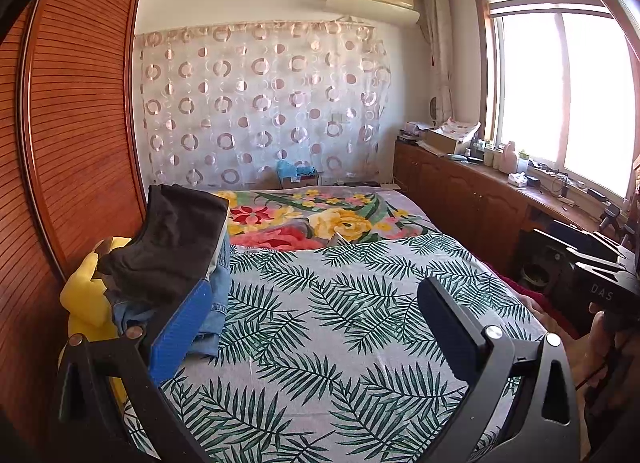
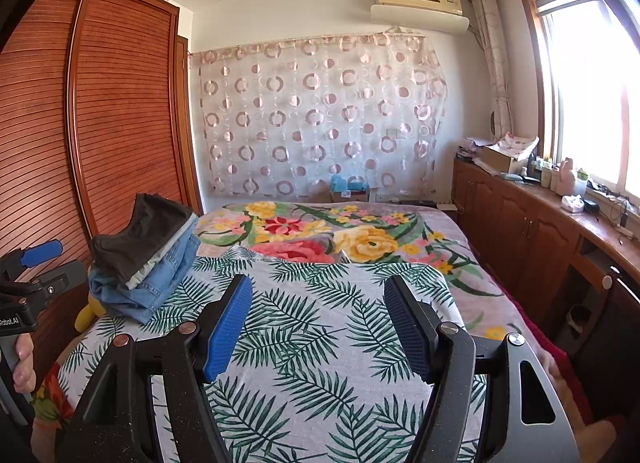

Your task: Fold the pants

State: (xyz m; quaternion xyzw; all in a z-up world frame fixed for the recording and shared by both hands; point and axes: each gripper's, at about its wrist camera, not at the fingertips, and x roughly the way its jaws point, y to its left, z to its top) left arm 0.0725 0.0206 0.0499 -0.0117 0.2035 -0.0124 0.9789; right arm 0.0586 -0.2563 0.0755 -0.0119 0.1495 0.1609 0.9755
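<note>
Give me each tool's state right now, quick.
Left tool: open, holding nothing.
Right tool: open, holding nothing.

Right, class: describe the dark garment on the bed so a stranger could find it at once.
Start at the wooden wardrobe; beside it, on the bed's leaf-print cover, sits a clothes pile. The dark garment lies on top, above pale cloth and blue denim.
</note>
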